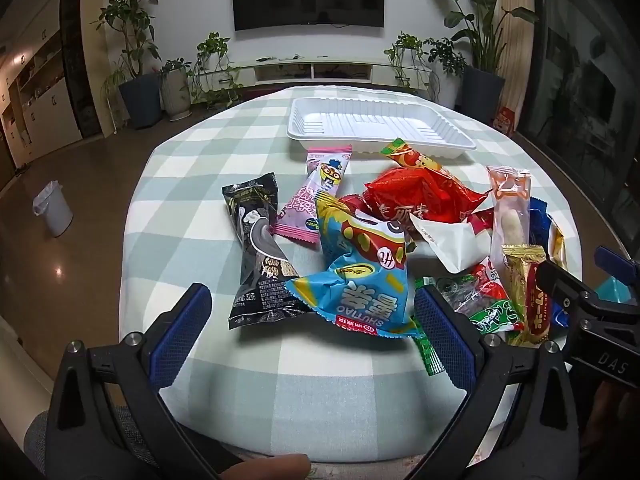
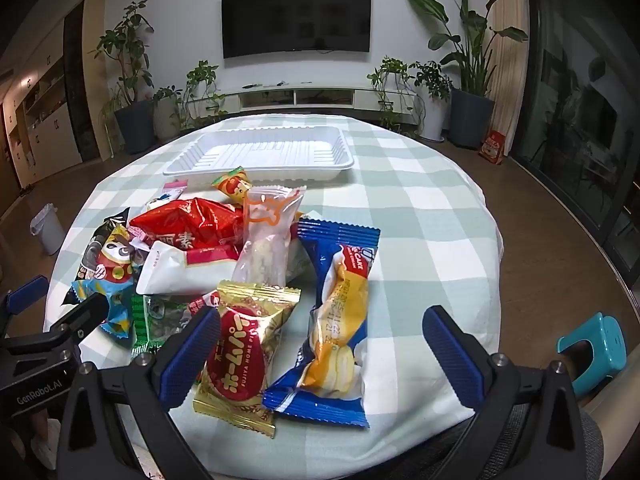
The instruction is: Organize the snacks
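Snacks lie heaped on the checked cloth, unsorted, and the white tray beyond them holds nothing — so the sorting has likely not begun.

Both tongs hang low over the near edge of the pile, tipped forward, each held wide apart and gripping nothing. Between the left tongs' pads sits the light-blue bag, its lower edge nearest them, with the black pack just to their left side. The right tongs straddle two packets lying side by side: the gold-and-red one by their left pad and the blue cake wrapper nearer the middle. Whether either pad touches a packet I cannot tell — the lens bends things too much there.
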The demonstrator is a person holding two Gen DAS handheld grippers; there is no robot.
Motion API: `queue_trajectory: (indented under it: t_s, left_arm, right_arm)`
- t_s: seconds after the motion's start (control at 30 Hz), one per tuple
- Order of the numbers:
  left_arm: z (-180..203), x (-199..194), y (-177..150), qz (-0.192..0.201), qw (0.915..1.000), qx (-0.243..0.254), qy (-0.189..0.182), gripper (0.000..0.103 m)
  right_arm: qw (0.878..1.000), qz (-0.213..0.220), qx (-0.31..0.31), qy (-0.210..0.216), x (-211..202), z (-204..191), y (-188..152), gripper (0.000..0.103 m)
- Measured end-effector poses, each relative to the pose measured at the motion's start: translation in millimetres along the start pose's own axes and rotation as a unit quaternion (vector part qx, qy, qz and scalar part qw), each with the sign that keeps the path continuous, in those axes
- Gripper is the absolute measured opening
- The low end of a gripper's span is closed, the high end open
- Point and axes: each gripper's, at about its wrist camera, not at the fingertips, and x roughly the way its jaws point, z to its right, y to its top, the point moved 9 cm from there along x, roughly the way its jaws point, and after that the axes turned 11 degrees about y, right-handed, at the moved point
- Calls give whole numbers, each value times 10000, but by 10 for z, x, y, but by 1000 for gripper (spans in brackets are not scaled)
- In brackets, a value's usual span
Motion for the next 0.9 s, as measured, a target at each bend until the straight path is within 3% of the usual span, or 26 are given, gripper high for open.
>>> queue_trajectory:
  t_s: [0.9]
  left_arm:
    - [7,-5,-13,-28,10000,-30,-13,102]
  right_arm:
    - [10000,-3,-16,-11,9,-10,-3,103]
